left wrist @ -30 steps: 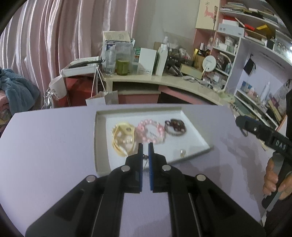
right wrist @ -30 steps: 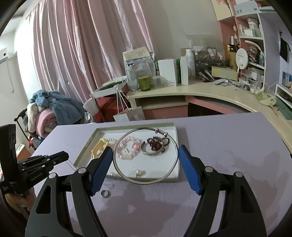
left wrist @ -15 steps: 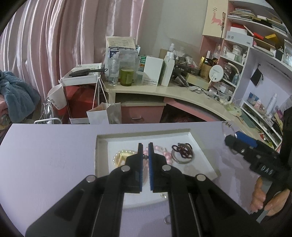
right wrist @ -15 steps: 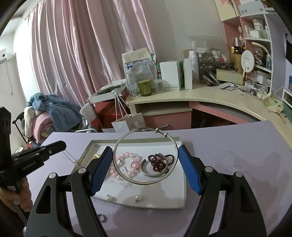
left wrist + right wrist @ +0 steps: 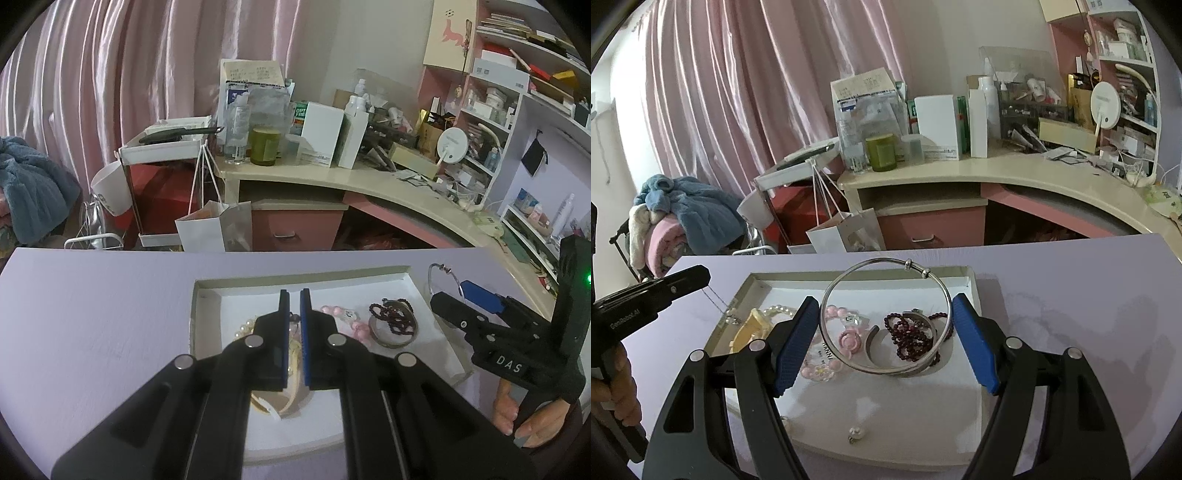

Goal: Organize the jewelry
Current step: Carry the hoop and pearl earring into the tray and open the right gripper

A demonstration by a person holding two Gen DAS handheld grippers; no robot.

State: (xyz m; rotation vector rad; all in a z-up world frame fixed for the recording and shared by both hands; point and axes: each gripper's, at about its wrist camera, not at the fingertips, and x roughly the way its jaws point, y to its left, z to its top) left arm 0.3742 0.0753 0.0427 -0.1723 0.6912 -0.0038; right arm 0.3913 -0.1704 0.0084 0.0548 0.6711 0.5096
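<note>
A pale lilac bench [image 5: 1071, 295] carries a shallow white rectangular tray [image 5: 971, 417]. Over the tray, the right gripper [image 5: 886, 339] has its jaws spread wide, clamping a thin silver bangle [image 5: 886, 365]. Inside the tray lie a dark red beaded bracelet [image 5: 912, 332] and a pink beaded bracelet [image 5: 846, 338]. The left gripper [image 5: 294, 332] has its jaws nearly closed above the tray; what they pinch, if anything, is unclear.

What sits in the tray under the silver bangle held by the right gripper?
Under the silver bangle in the right gripper, the pink bead bracelet and dark red bead bracelet fill that part of the tray; its near part looks bare.
</note>
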